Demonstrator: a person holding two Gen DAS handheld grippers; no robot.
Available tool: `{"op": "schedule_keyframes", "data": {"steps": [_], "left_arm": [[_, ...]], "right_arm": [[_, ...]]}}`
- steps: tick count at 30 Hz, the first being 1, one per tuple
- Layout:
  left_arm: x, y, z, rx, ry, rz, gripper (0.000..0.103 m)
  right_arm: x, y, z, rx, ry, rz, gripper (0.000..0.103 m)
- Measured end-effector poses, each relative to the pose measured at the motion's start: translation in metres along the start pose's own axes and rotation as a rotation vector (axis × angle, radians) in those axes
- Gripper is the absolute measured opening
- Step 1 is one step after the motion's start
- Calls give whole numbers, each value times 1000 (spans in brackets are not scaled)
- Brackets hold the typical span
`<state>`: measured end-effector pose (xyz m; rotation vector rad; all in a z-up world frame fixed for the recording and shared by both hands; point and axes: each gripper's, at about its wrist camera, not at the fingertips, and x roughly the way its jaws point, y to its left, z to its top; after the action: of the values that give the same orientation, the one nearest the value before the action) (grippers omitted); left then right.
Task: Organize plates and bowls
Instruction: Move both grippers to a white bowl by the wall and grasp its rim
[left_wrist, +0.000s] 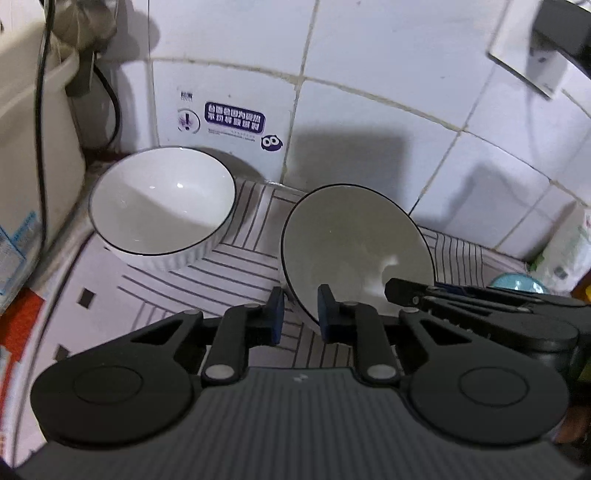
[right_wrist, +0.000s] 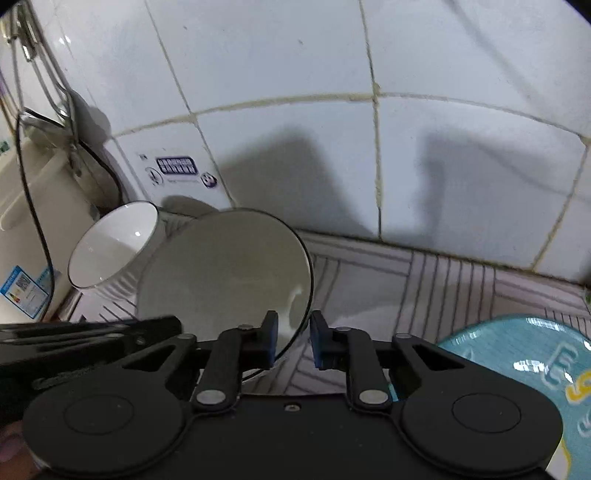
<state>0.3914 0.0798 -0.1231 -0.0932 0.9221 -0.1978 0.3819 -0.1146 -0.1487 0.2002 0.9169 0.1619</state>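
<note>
A white bowl with a dark rim (left_wrist: 354, 243) stands tilted on the striped mat (left_wrist: 229, 273), its lower edge between the fingers of my left gripper (left_wrist: 301, 314), whose jaws are open around that rim. The same bowl (right_wrist: 229, 273) shows in the right wrist view, with its right rim between the fingers of my right gripper (right_wrist: 293, 339), also open around it. A second white ribbed bowl (left_wrist: 162, 203) sits upright at the back left; it also shows in the right wrist view (right_wrist: 114, 247).
White tiled wall (left_wrist: 369, 103) close behind. A beige appliance with a black cable (left_wrist: 33, 147) stands at the left. A teal patterned plate (right_wrist: 524, 365) lies at the right. A wall sticker (left_wrist: 232, 118) is above the left bowl.
</note>
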Motion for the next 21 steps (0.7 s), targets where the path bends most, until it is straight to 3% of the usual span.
{"op": "schedule_keyframes", "data": {"steps": [9, 21], "left_arm": [[-38, -7, -8, 73, 53, -11, 17], [-109, -19, -33, 168, 25, -59, 17]], "right_arm": [[-40, -4, -20, 82, -22, 84, 21], [-117, 20, -43, -3, -58, 71, 22]]}}
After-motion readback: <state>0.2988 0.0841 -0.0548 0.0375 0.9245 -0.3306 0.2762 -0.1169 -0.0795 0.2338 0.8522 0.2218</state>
